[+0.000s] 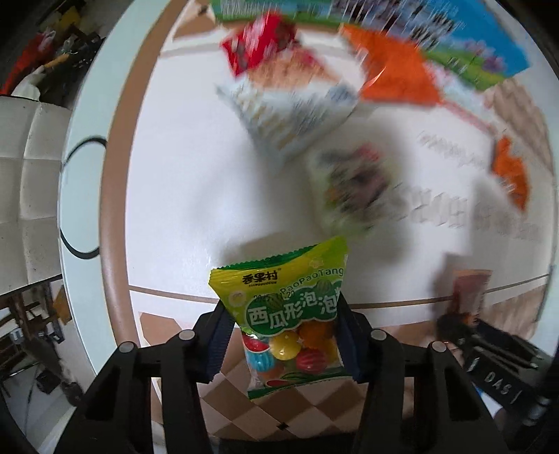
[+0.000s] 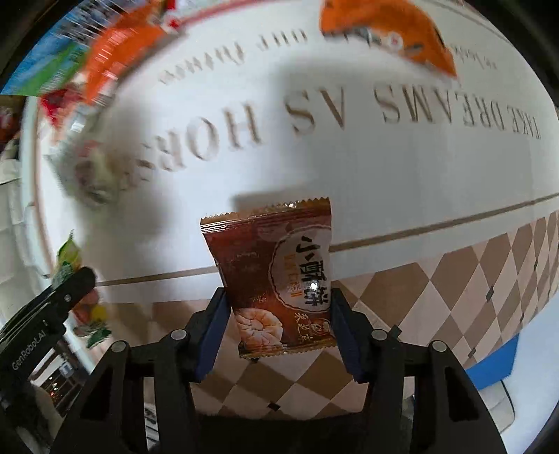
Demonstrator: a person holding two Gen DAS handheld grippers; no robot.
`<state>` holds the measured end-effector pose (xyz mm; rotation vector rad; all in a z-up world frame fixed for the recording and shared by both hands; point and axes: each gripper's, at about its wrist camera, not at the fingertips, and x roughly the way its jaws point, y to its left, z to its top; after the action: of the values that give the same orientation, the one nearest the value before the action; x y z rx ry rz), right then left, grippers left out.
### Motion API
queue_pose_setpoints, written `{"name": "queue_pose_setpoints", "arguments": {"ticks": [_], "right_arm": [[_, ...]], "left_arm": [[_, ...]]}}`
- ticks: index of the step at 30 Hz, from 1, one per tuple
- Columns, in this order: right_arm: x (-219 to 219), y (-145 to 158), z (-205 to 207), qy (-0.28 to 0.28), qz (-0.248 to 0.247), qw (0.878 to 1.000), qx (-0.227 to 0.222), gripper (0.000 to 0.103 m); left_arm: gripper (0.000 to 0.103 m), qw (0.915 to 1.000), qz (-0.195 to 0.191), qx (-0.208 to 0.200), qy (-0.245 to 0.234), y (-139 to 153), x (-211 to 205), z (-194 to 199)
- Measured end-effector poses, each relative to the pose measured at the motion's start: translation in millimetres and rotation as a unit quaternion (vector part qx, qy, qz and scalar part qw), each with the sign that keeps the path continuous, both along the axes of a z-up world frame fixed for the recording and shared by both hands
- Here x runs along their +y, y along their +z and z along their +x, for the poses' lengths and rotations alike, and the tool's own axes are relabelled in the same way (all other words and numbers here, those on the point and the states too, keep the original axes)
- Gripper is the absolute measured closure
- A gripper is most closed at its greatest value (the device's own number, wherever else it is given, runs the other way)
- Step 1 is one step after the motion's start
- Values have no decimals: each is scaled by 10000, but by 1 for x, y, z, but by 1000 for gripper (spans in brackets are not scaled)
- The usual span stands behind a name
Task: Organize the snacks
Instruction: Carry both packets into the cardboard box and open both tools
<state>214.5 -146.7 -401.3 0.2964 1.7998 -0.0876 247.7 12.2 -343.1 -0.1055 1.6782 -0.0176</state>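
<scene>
Snacks held aloft over the table (image 2: 384, 167): gum bag (image 1: 290, 314) pinched in left gripper (image 1: 284, 335), brown pastry pack (image 2: 276, 279) pinched in right gripper (image 2: 279, 328). Best carried level, grip kept firm on the slippery film, toward the blurred pile (image 1: 297, 104) beyond. Should be lowered until touching before release, clear of the orange packet (image 2: 391, 31).

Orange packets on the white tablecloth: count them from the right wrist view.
2. One blurred orange foil packet lies at the far edge, top right; another orange packet sits top left beside the blue-green box. Others may be hidden.
</scene>
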Motion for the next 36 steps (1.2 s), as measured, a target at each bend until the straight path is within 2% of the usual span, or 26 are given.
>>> {"name": "queue_pose_setpoints", "arguments": {"ticks": [4,8,10,13,14,17,21,23,25,27,33,36], "right_arm": [[-4,52,21,-29,349,9984,-454,44],[-11,115,56,-66,593,9923,-1089,44],[-17,149,81,-98,706,9878,-1385,44],[-27,186,118,-94,641,9815,-1803,44],[-28,198,133,-103,567,9791,-1950,44],[-27,210,182,-131,416,9760,-2135,44],[-24,196,247,-126,129,9762,-2161,44],[-20,180,280,-108,31,9789,-2041,44],[-21,144,312,-80,-77,9808,-1945,44],[-18,130,337,-31,-230,9820,-1875,44],[-17,87,387,5,-487,9859,-1603,44],[-18,77,400,0,-576,9867,-1519,43]], "left_arm": [[53,9984,-348,-446,36,54,-8,21],[53,9924,-630,-1052,-85,119,-7,65],[53,9890,-675,-1311,-121,141,5,83],[53,9843,-592,-1653,-174,165,9,131],[53,9834,-545,-1721,-182,164,8,142],[53,9833,-393,-1766,-184,167,13,186],[53,9867,-176,-1603,-197,155,20,244],[53,9893,-89,-1445,-190,142,22,273],[53,9915,-40,-1296,-142,130,25,295],[53,9933,56,-1142,-155,115,26,315],[53,9977,196,-623,-195,69,29,359],[53,9988,197,-441,-122,51,32,372]]}}
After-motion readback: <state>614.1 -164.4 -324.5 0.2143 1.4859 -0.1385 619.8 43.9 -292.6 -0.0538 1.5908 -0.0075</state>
